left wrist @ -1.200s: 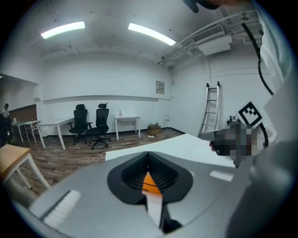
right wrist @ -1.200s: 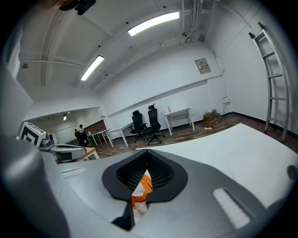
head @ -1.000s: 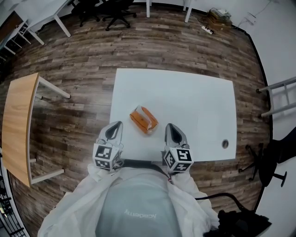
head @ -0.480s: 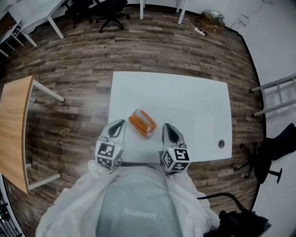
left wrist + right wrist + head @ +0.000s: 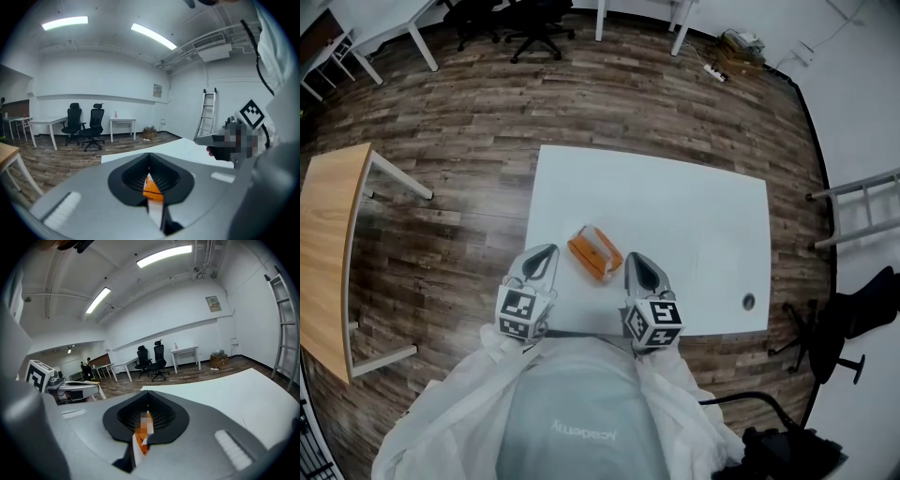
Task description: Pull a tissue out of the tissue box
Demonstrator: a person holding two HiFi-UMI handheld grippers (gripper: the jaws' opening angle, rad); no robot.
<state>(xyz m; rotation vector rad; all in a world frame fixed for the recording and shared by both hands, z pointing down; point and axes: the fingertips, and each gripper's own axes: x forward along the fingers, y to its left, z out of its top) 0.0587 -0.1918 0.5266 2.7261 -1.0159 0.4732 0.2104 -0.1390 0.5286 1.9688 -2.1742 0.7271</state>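
Down on the near part of the white tabletop point(image 5: 694, 197), the head view shows the orange tissue box point(image 5: 595, 253) between the left tongs point(image 5: 546, 253) and the right tongs point(image 5: 636, 261). The right pair has edged nearer, but neither touches it, so I'd say the pull hasn't begun. The left gripper view shows its jaws together and empty, with the box just beyond. The right gripper view shows the same. Nothing blocks the way, and a wooden table point(image 5: 333, 244) stands well off to the left.
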